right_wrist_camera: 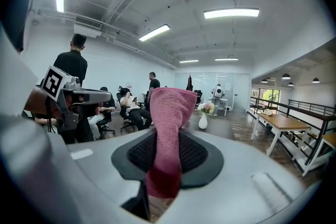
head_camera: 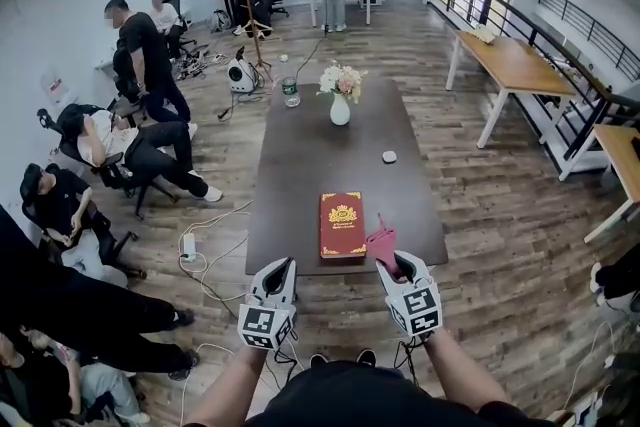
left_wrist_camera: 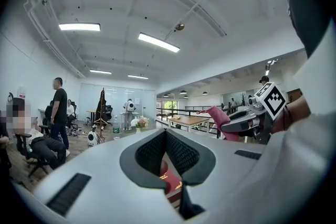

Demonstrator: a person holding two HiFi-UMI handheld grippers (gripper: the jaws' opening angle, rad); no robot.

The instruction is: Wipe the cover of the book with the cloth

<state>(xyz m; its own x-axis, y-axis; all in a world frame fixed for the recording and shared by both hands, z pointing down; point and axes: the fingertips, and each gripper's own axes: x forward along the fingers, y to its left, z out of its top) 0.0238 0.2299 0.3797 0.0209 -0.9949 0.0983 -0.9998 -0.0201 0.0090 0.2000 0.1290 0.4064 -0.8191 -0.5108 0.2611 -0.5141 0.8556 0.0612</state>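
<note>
The right gripper (right_wrist_camera: 167, 140) was pressed shut on the pink cloth (right_wrist_camera: 171, 107). The cloth stood up past the jaws as a rumpled tuft, and a short end hung below them. In the head view the tuft pointed forward and a little left, over the near edge of the dark table (head_camera: 300, 155). Whether it touched the tabletop could not be told.

The red book (head_camera: 342, 224) lay flat on the table just beside the tuft, on its left. Its gold-stamped cover faced up, close to the near edge. Its long axis ran straight away from the person, so the near short edge faced both grippers. The cloth sat off the book's right-hand long edge, near the near corner, and was not on the cover.

The left gripper (head_camera: 283, 267) had its jaws together with nothing between them. It was held off the table's near edge, near the book's near left corner. Its own view showed only a sliver of red cover through the gap below the pads.

Both grippers were about equally near the book, but only the right one carried the cloth. The coming move would probably be a short carry to the left and forward, lowering the tuft onto the cover. The strokes could then run along the book's length. The left gripper was well placed to steady the near left corner if the book slid.
</note>
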